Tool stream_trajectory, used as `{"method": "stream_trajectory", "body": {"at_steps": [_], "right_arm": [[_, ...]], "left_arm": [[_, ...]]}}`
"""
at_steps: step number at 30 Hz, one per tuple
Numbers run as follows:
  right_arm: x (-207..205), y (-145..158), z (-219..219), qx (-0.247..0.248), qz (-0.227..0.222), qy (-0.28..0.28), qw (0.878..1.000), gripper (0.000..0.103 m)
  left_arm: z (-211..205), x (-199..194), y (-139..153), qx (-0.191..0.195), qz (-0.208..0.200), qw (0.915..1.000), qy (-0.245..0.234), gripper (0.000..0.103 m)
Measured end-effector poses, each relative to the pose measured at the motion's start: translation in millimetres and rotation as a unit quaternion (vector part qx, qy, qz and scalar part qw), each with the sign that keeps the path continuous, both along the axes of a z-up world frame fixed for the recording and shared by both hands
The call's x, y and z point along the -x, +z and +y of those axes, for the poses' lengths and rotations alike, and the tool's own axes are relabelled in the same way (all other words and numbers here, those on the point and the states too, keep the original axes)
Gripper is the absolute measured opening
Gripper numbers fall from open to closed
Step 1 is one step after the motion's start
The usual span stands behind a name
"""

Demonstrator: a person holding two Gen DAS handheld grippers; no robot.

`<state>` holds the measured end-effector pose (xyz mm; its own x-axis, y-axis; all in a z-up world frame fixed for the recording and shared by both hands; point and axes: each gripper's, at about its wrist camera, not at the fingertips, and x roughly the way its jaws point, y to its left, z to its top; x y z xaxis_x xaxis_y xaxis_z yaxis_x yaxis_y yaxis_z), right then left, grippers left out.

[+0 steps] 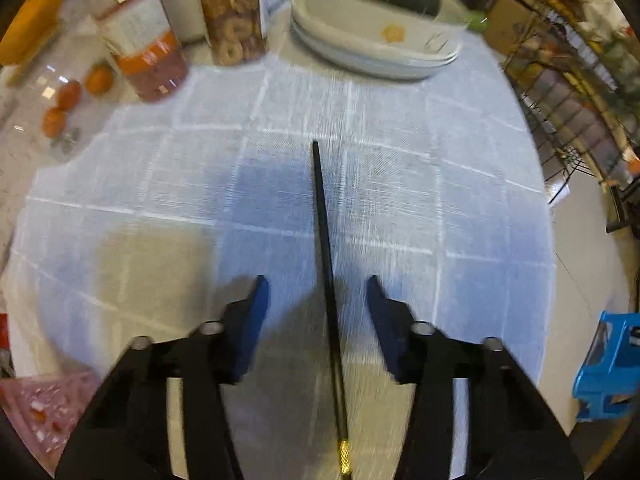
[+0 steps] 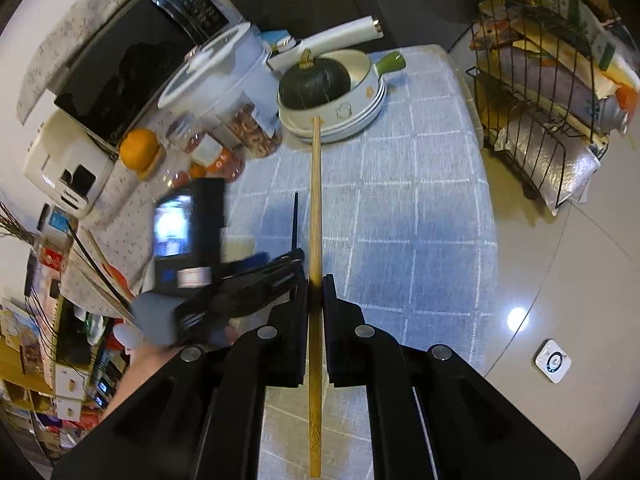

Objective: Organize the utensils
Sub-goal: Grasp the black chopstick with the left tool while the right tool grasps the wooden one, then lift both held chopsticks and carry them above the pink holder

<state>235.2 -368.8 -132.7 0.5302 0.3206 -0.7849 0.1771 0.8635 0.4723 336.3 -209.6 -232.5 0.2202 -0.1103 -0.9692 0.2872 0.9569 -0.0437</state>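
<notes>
R tool (image 2: 316,280) on wooden chopstick (image 2: 315,208)

We see a table under a blue checked tablecloth (image 2: 420,208) beside a glossy beige floor (image 2: 568,280). A black wire rack (image 2: 532,128) stands on that floor, and a microwave (image 2: 132,64) sits at the left.

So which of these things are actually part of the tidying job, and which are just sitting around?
Part of the job:
- black chopstick, between the open left tool
- wooden chopstick, clamped in the right tool

Just lying about:
- squash in stacked bowls
- snack jar
- oranges
- wire rack
</notes>
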Motion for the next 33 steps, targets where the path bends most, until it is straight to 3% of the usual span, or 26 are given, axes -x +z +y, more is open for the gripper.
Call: {"method": "stream_trajectory", "body": {"at_steps": [3, 4, 5, 9, 11, 14, 17, 23, 28, 33], "right_arm": [[0, 1, -3, -0.004, -0.005, -0.002, 1.000, 0.007], [-1, 1, -2, -0.005, -0.003, -0.002, 1.000, 0.007], [-1, 0, -1, -0.004, -0.001, -0.001, 1.000, 0.007], [1, 1, 2, 0.001, -0.002, 0.005, 1.000, 0.007], [3, 4, 0, 0.001, -0.006, 0.001, 1.000, 0.007], [5, 6, 1, 0.004, -0.009, 0.001, 1.000, 0.007], [4, 5, 8, 0.017, -0.009, 0.007, 1.000, 0.007], [1, 7, 30, 0.030, -0.014, 0.017, 0.999, 0.007], [0, 16, 59, 0.044, -0.032, 0.035, 0.998, 0.007], [2, 24, 83, 0.051, -0.050, 0.052, 0.996, 0.007]], "left_arm": [[-6, 0, -7, -0.006, -0.017, 0.9998, 0.000, 0.031], [-9, 2, -8, -0.012, -0.025, 0.9996, -0.007, 0.023], [-9, 4, -8, -0.009, -0.025, 0.9996, -0.011, 0.005], [-2, 16, -2, 0.002, -0.039, 0.9992, -0.008, 0.004], [2, 36, 14, 0.033, -0.060, 0.9973, -0.026, 0.004], [14, 65, 38, 0.049, -0.091, 0.9940, -0.037, 0.004], [38, 105, 77, 0.093, -0.142, 0.9845, -0.045, 0.004], [74, 161, 143, 0.138, -0.231, 0.9620, -0.045, 0.004], [116, 181, 188, 0.172, -0.273, 0.9459, -0.033, 0.004], [160, 186, 217, 0.180, -0.303, 0.9357, -0.011, 0.004]]}}
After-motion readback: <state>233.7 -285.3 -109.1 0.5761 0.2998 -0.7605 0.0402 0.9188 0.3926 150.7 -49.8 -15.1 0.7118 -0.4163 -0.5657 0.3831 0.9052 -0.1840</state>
